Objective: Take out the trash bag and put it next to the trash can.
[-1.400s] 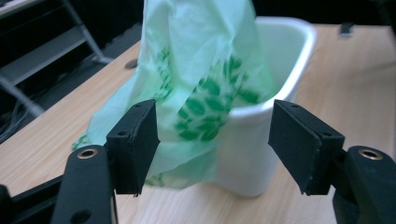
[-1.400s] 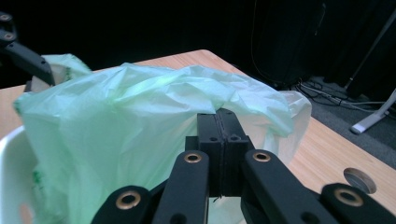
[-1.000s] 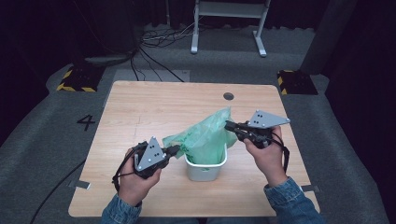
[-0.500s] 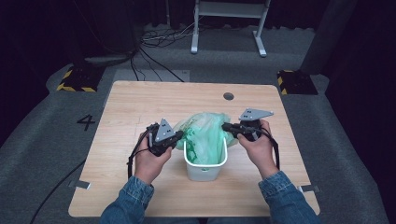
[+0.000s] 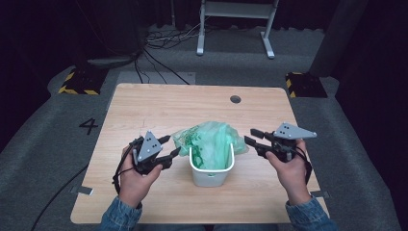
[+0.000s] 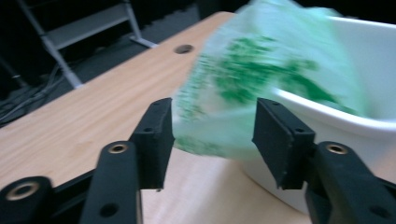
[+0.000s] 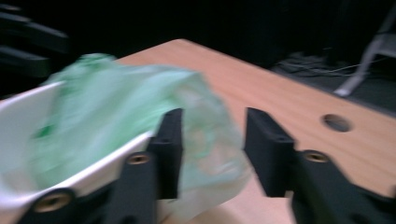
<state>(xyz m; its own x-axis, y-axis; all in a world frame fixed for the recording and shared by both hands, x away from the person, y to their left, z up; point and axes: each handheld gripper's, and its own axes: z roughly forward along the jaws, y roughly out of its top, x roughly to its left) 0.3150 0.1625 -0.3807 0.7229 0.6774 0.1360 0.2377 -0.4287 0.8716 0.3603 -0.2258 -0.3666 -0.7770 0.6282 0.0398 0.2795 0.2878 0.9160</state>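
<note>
Lining the white bin [image 5: 210,174] at the desk's [image 5: 144,103] six o'clock: green bag [image 5: 211,140] draped over its rim. Left tongs [image 5: 169,147] and right tongs [image 5: 252,136] have just spread, pinching nothing. Next, tuck the edges down.

Green bag [image 5: 211,144] bulges over bin [image 5: 209,175] rim; tabletop [image 5: 159,106] beyond open

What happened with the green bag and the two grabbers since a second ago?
Both grippers let go of the green bag. The left gripper and the right gripper have just been opening and have drawn back to either side of the white bin, their fingers apart and off the plastic. The bag has sunk lower, draped over the bin's rim. The bin kept its spot on the table.
</note>
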